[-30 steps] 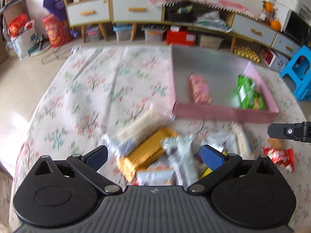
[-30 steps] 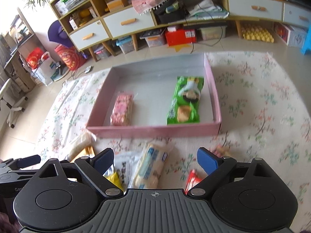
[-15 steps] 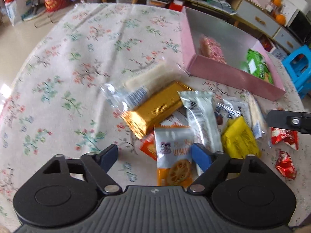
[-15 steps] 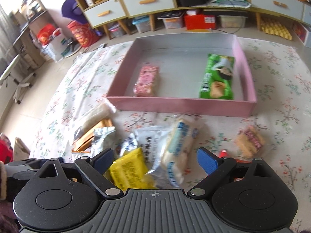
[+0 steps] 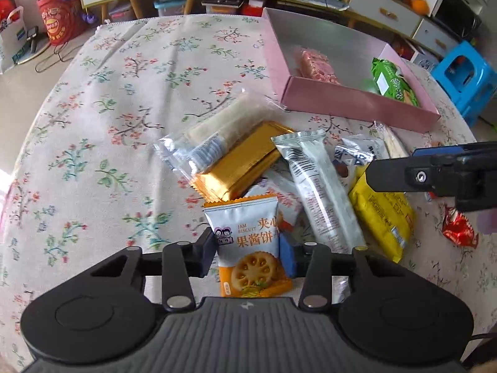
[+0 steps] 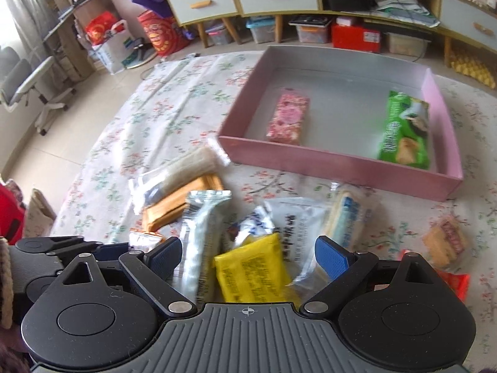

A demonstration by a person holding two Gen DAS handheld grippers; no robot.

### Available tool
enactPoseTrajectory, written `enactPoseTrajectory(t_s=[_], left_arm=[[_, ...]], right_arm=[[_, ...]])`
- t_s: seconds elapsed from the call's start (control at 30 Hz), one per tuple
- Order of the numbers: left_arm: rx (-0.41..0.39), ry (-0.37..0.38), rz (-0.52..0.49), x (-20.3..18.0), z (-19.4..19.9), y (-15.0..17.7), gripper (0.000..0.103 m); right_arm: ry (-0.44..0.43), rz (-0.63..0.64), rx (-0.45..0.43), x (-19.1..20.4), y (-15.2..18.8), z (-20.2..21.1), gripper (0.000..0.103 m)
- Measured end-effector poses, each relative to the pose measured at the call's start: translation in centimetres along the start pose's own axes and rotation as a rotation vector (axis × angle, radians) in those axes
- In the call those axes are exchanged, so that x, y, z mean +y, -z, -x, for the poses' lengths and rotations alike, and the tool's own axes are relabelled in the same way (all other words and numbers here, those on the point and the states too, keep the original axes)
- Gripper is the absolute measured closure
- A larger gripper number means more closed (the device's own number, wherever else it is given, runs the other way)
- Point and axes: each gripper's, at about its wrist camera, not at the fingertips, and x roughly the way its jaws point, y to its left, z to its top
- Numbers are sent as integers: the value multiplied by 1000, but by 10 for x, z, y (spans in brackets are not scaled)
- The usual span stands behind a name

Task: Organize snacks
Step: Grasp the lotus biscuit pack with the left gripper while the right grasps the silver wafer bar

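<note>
Picking step in hand: left gripper (image 5: 248, 250) just closing, clamped on jam biscuit packet (image 5: 251, 242) at near edge of snack pile (image 5: 310, 174). Right gripper (image 6: 248, 253) spread wide over yellow packet (image 6: 254, 272), gripping nothing. Next, probably: lift clear and carry to pink box (image 5: 357, 108) beyond.

We find two packets (image 6: 288, 118) inside the box (image 6: 338, 163); the snack pile (image 5: 279, 171) lies before it on the bench (image 5: 108, 124).
</note>
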Motion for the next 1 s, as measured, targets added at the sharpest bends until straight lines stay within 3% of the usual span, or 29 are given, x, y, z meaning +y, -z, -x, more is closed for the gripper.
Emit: enactPoseTrajectory(t_s=[0.17,0.33,0.43,0.67,0.83,1.0], left_arm=[[-9,-59,-19,16,5,3,64],[-7,-68,26,35,7,6,63],[-2,-60,50,42,7,8,63],[23,-5,98,46,7,9,52],[52,-13,111,46,7,7,51],[60,-22,136,51,8,7,52]], right_arm=[[-79,-38,23,9,-3,-6,12],[-153,-73,65,22,-5,-16,35],[-139,-89,104,27,-3,-27,48],[-81,-64,151,34,7,-43,55],[-25,-25,158,39,13,-48,70],[-30,-39,155,35,13,-44,72]])
